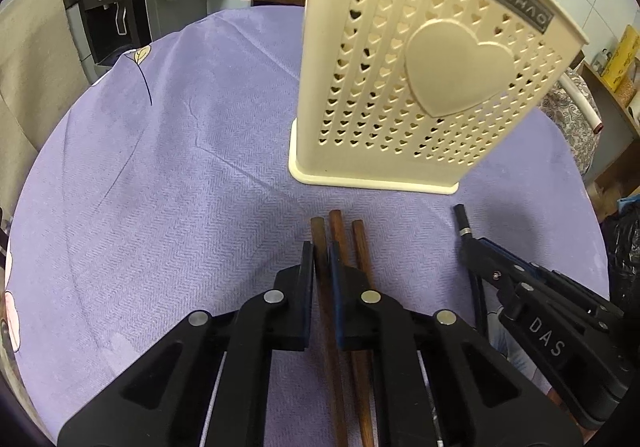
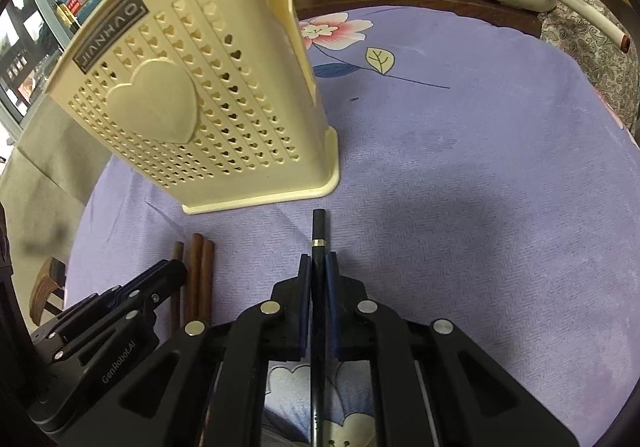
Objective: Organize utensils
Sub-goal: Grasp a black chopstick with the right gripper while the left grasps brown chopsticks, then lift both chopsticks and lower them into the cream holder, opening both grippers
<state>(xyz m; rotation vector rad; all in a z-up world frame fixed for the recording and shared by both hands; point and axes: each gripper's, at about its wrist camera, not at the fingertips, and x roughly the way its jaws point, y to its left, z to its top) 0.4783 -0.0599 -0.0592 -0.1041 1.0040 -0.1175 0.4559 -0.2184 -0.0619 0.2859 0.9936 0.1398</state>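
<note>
Left tongs clamped on a brown chopstick; right tongs on a black chopstick. Both point lengthwise at the holder just ahead.

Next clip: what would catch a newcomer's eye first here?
The cream utensil holder with heart-shaped holes stands tall on the purple tablecloth, just beyond both grippers. The left gripper is clamped on a brown chopstick, with two more beside it; the right gripper grips a black utensil handle.

left wrist: low, close, faces holder | right wrist: same, from right | shared: holder, tablecloth
</note>
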